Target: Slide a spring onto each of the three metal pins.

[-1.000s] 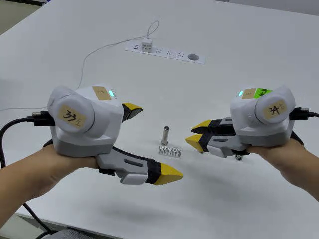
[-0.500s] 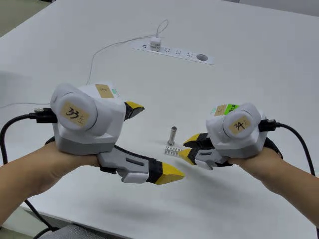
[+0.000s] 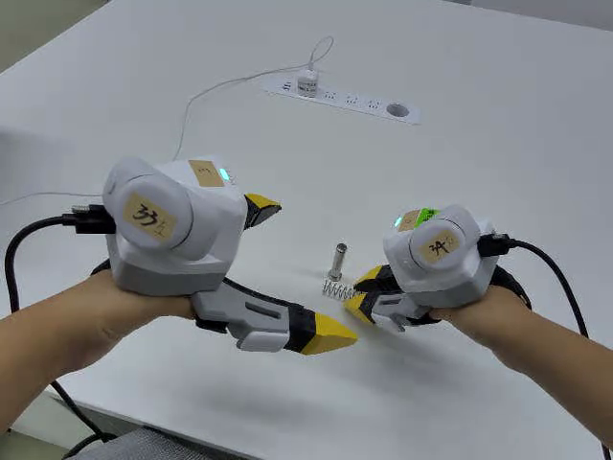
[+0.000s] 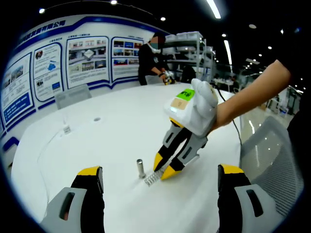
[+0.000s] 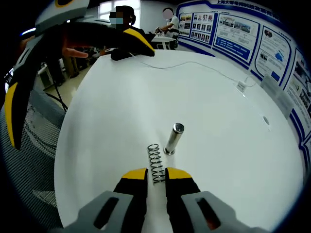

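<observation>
Lying at lower centre beside the upright pin [image 5: 173, 138], the likely light, squashy spring [image 5: 155, 160] is straddled at its near end by the right gripper [image 5: 156, 175], jaws near-closed, grip uncertain; a gentle end pinch is advised. The left gripper [image 3: 299, 268] is spread wide

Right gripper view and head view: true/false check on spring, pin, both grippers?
1. The spring lies flat on the white table beside the metal pin. True.
2. The metal pin lies on its side. False: it stands upright.
3. The left gripper is shut on the spring. False: its jaws are wide open and hold nothing.
4. The spring's near end lies between the right gripper tips. True.
5. The spring is threaded onto the pin. False: it is off the pin, alongside it.
</observation>
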{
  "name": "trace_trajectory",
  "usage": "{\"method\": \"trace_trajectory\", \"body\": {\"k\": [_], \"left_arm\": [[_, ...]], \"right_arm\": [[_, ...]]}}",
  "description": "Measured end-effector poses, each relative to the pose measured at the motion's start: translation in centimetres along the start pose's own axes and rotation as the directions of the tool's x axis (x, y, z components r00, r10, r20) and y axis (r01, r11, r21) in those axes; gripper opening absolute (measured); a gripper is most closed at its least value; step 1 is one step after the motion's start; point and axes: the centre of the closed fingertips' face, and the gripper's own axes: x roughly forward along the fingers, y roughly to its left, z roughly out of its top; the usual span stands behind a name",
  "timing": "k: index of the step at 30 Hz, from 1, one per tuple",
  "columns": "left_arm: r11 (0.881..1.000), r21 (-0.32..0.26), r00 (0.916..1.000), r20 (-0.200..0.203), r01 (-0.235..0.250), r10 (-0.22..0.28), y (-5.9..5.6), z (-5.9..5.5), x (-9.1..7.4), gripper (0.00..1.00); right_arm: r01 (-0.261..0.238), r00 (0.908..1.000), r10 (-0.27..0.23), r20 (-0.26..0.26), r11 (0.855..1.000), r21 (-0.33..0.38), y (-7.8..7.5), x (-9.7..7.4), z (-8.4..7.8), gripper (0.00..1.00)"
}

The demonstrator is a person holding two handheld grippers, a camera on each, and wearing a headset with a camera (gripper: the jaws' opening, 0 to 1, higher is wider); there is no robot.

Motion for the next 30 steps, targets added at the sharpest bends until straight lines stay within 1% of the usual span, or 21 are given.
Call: {"method": "trace_trajectory", "body": {"k": [7, 17, 24, 28, 30], "left_arm": [[1.0, 0.0, 1.0, -0.003, 0.003, -0.003, -0.08, -0.13, -0.08, 1.0], [1.0, -0.002, 1.0, -0.006, 0.005, -0.005, -0.05, -0.31, -0.3, 1.0], [1.0, 0.009, 0.9998, -0.016, 0.012, -0.011, -0.25, -0.4, -0.36, 1.0], [1.0, 0.009, 0.9999, -0.008, 0.009, -0.009, -0.15, -0.13, -0.51, 1.0], [1.0, 0.009, 0.9999, -0.002, 0.01, -0.01, -0.09, 0.06, -0.56, 0.99]], "right_arm": [[-0.005, 1.0, 0.005, 0.0, 1.0, -0.004, 0.1, 0.02, 0.01, 0.14], [-0.014, 0.9999, 0.014, 0.005, 1.0, 0.021, 0.25, 0.16, 0.1, 0.12], [-0.005, 1.0, 0.005, -0.005, 1.0, 0.031, 0.17, 0.19, 0.06, 0.12], [-0.012, 0.9998, 0.013, -0.013, 1.0, 0.014, 0.42, 0.01, -0.11, 0.11], [-0.012, 0.9999, 0.012, -0.006, 1.0, 0.01, 0.44, -0.3, 0.01, 0.11]]}}
